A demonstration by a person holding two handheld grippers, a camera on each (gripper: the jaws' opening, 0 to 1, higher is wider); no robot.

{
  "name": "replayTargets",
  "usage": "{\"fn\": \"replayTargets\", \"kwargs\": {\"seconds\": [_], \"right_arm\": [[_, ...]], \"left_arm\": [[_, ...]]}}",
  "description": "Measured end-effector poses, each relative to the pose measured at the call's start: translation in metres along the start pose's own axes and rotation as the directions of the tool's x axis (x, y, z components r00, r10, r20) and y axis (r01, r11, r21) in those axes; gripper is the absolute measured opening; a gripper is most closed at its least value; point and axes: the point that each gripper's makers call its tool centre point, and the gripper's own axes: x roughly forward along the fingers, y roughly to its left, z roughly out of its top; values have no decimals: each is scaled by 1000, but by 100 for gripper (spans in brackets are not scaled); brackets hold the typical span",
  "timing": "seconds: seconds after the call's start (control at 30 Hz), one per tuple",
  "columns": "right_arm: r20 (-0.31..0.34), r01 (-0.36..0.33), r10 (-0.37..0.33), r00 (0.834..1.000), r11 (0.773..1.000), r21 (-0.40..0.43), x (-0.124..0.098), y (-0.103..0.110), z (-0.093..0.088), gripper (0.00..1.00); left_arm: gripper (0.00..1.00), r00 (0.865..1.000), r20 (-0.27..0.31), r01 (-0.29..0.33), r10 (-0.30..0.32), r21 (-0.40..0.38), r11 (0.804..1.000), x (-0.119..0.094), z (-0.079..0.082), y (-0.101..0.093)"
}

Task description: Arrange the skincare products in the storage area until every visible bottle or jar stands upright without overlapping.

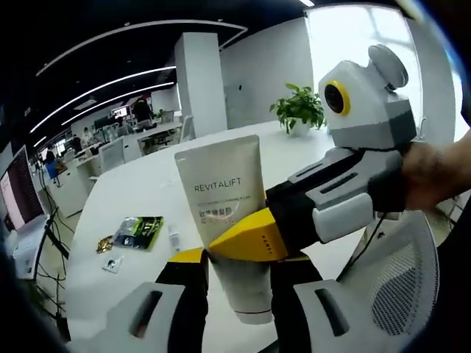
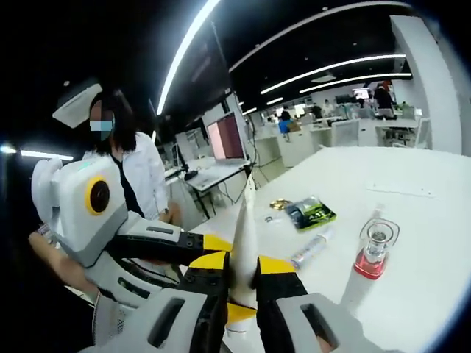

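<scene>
Both pairs of fingers are closed on the same REVITALIFT tube (image 1: 224, 213). In the left gripper view the left gripper (image 1: 237, 273) clamps the tube low, near its cap, with the tube standing cap-down and its flat crimped end uppermost; the right gripper (image 1: 246, 239) comes in from the right and pinches it just above. In the right gripper view the tube is seen edge-on as a thin white blade between the right gripper's yellow-tipped fingers (image 2: 271, 268), with the left gripper (image 2: 217, 243) reaching in from the left.

The tube is held in the air above the white desk (image 1: 147, 184), not set down.

Well apart on the desk lie a green-and-black sachet (image 2: 310, 212), a small tube lying flat (image 2: 309, 251) and a clear bottle with a pink base (image 2: 374, 251), which stands upright.

Judging from this, the arranging is at an early stage: the tube is not yet stood in place, and the small tube is still lying down.
</scene>
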Motion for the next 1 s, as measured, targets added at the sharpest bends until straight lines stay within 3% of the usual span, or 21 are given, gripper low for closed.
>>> {"fn": "replayTargets", "kwargs": {"seconds": [0.07, 0.1, 0.27, 0.4, 0.5, 0.63, 0.7, 0.87, 0.97, 1.0], "right_arm": [[-3, -7, 7, 1000, 1000, -1, -2, 3, -2, 3], [-1, -20, 20, 1000, 999, -47, -3, 4, -2, 3], [-12, -33, 32, 999, 996, -80, -7, -3, -5, 3], [-13, -44, 43, 999, 993, -111, -11, -9, -5, 3], [-12, -60, 59, 998, 990, -125, -12, -13, -6, 3], [-20, -93, 90, 996, 977, -194, -14, -15, -8, 3], [-25, -114, 112, 993, 972, -206, -14, -14, -8, 3], [-27, -176, 174, 984, 955, -240, -15, -4, -4, 3], [-21, -194, 195, 980, 947, -254, -16, 3, 0, 3], [-24, -201, 202, 979, 945, -257, -16, 4, -1, 3]], "left_arm": [[29, 1000, -7, 19, -19, 29, 999, 0, 0, -1], [30, 1000, -4, 30, -30, 38, 999, -1, 1, -1], [34, 996, 11, 85, -85, 11, 996, -7, -2, 1], [43, 991, -7, 132, -132, 7, 991, -11, -9, 0], [44, 987, -3, 162, -163, -49, 986, -16, -12, 2], [50, 980, -10, 197, -197, -49, 979, -21, -14, 9], [51, 964, 12, 266, -266, -85, 960, -26, -7, 7], [49, 911, 154, 402, -384, -117, 908, -39, 36, -2], [46, 891, 170, 436, -421, -61, 898, -41, 48, -1], [45, 890, 168, 437, -423, -53, 898, -39, 49, 1]]}}
